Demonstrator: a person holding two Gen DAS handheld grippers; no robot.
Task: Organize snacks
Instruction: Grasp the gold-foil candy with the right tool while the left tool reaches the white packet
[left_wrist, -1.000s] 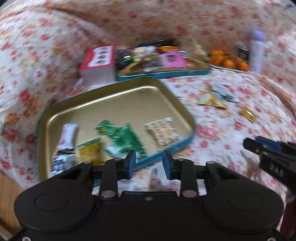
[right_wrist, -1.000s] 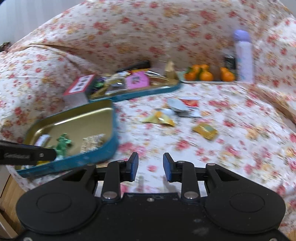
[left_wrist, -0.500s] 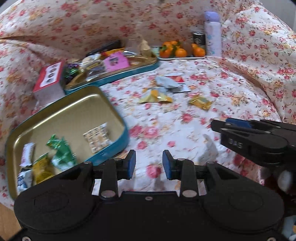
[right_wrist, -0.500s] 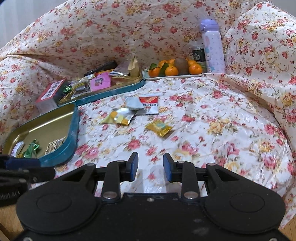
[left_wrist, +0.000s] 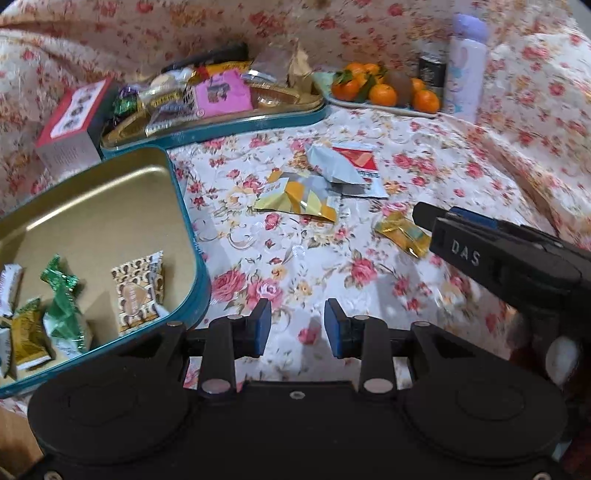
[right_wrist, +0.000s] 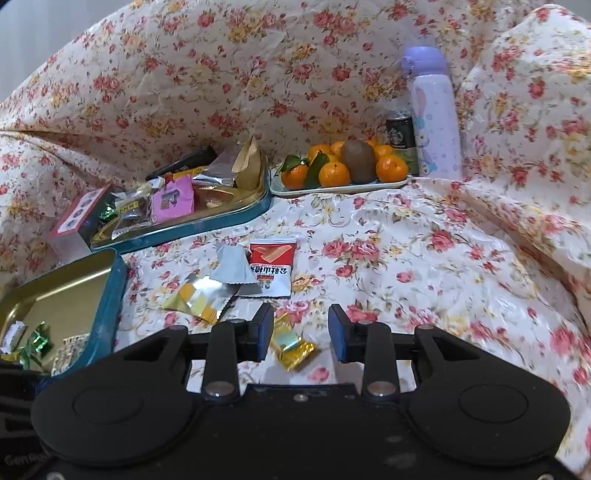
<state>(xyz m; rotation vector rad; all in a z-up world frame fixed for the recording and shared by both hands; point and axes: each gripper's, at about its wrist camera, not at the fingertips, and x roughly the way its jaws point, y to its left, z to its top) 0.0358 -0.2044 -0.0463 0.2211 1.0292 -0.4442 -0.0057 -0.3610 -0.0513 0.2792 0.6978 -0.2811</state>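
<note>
A teal tin with a gold inside lies at the left and holds several wrapped snacks. Loose snacks lie on the floral cloth: a small gold packet, a yellow and silver packet, a grey packet and a red and white packet. My right gripper is open, with the gold packet lying between its fingers. It also shows in the left wrist view, over the gold packet. My left gripper is open and empty above the cloth, right of the tin.
A second teal tin full of snacks lies at the back, with a red and white box to its left. A plate of oranges, a dark can and a lilac bottle stand at the back right.
Both grippers moved forward and lower over the cloth. The right gripper came down around the small gold packet. The left wrist view swung from the tin to the cloth on its right.
</note>
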